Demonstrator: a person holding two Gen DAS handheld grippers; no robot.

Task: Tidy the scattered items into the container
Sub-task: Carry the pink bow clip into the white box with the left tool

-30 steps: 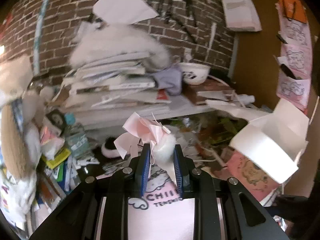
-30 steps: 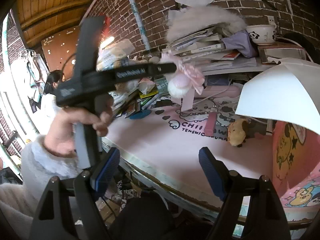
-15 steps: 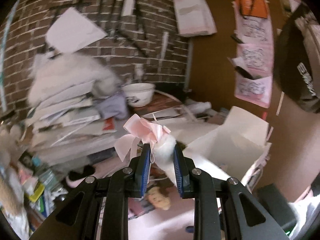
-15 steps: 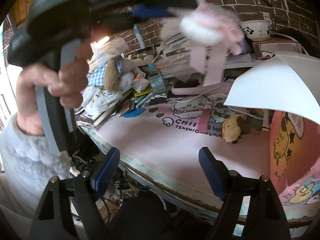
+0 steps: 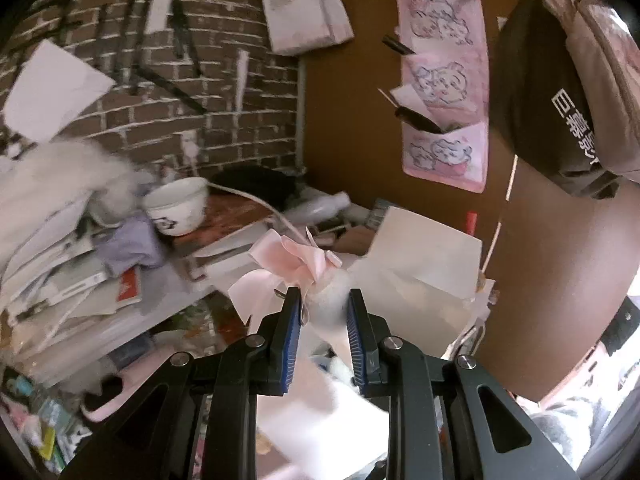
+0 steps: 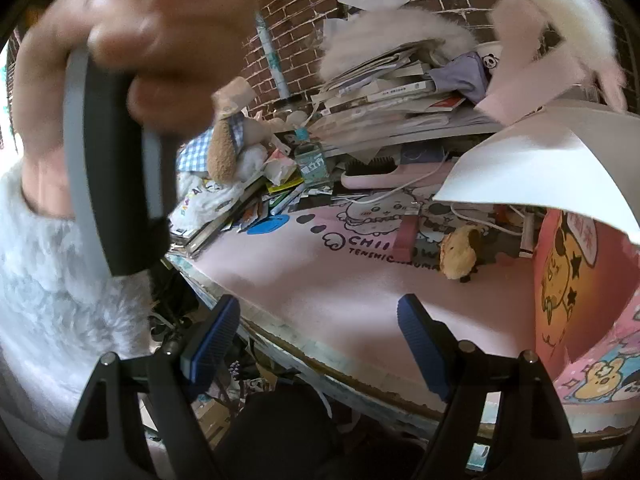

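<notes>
The white fluffy pompom [image 5: 329, 295] with a pink ribbon bow [image 5: 294, 261] is held up in the air, above the white flaps of the open box [image 5: 420, 272]. The left claw [image 5: 323, 312] is clenched on it from both sides. The right claw [image 6: 318, 334] is released and wide, empty, near the front edge of the pink surface [image 6: 320, 276], which has free room there. A small tan plush toy [image 6: 460, 254] lies just beside the box.
</notes>
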